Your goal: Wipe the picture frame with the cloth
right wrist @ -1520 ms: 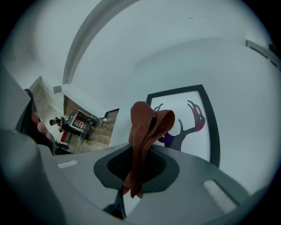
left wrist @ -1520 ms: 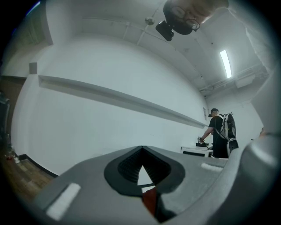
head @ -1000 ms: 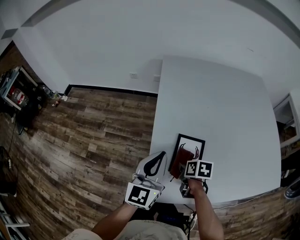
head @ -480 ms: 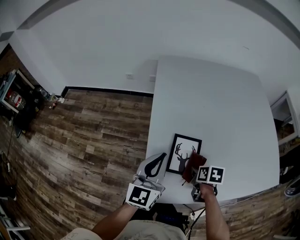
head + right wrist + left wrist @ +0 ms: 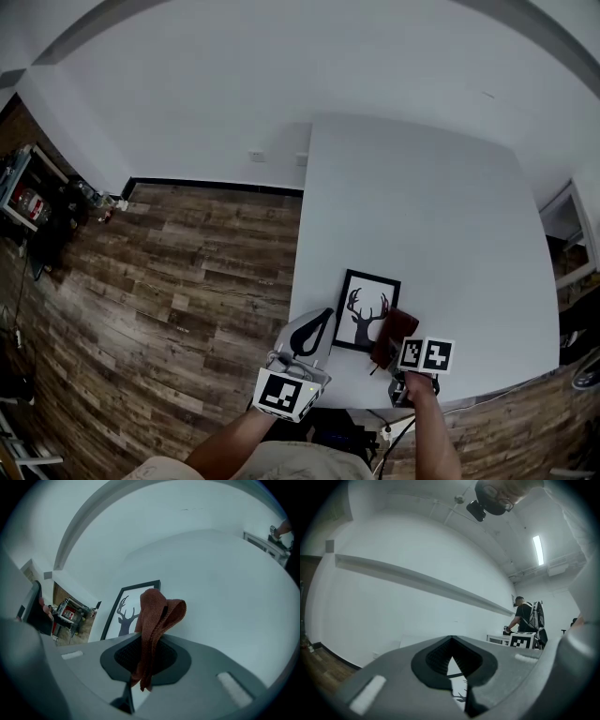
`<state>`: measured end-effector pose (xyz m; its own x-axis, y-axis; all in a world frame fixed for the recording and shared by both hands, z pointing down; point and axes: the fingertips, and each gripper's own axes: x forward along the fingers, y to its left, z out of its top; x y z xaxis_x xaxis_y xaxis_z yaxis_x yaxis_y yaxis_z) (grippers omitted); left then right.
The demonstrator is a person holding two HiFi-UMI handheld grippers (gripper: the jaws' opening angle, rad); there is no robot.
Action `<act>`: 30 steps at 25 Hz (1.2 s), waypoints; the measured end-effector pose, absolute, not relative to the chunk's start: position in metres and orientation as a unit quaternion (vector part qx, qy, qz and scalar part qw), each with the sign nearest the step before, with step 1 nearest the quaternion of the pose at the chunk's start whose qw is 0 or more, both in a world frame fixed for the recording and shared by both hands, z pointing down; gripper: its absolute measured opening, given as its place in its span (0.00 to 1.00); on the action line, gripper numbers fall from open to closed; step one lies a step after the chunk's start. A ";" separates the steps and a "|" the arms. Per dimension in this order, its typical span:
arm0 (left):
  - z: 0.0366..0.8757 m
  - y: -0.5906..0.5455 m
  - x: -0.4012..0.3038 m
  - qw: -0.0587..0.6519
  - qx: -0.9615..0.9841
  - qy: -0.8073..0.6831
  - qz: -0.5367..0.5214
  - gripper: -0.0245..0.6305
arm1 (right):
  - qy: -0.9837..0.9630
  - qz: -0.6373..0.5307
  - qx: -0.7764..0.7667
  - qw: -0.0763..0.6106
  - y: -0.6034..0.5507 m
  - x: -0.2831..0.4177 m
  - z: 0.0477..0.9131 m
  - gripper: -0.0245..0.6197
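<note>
A black picture frame [image 5: 364, 309] with a deer print lies flat near the front edge of the white table [image 5: 422, 206]. In the right gripper view the frame [image 5: 126, 609] lies just ahead and to the left. My right gripper [image 5: 392, 349] is shut on a brown cloth [image 5: 394, 336], which hangs just off the frame's right edge. The cloth [image 5: 154, 625] sticks up folded between the jaws. My left gripper [image 5: 309, 330] is shut and holds nothing, resting at the table's left front corner beside the frame. A sliver of the frame [image 5: 457, 693] shows through its jaws.
Wooden floor [image 5: 178, 281] lies left of the table. A shelf with small items [image 5: 37, 192] stands at the far left wall. A white cabinet [image 5: 572, 244] sits at the table's right. A person with a backpack [image 5: 529, 618] stands far off in the left gripper view.
My right gripper has carried the cloth from over the frame's middle to the right, off its right edge, uncovering the deer print. The left gripper has stayed put.
</note>
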<state>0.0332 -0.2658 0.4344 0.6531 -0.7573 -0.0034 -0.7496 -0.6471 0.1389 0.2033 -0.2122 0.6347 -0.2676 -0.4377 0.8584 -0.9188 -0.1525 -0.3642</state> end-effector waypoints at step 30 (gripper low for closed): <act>0.361 -0.262 0.042 0.044 0.901 -0.429 -0.050 0.04 | -0.713 0.101 0.691 0.061 -0.210 0.235 0.392 0.13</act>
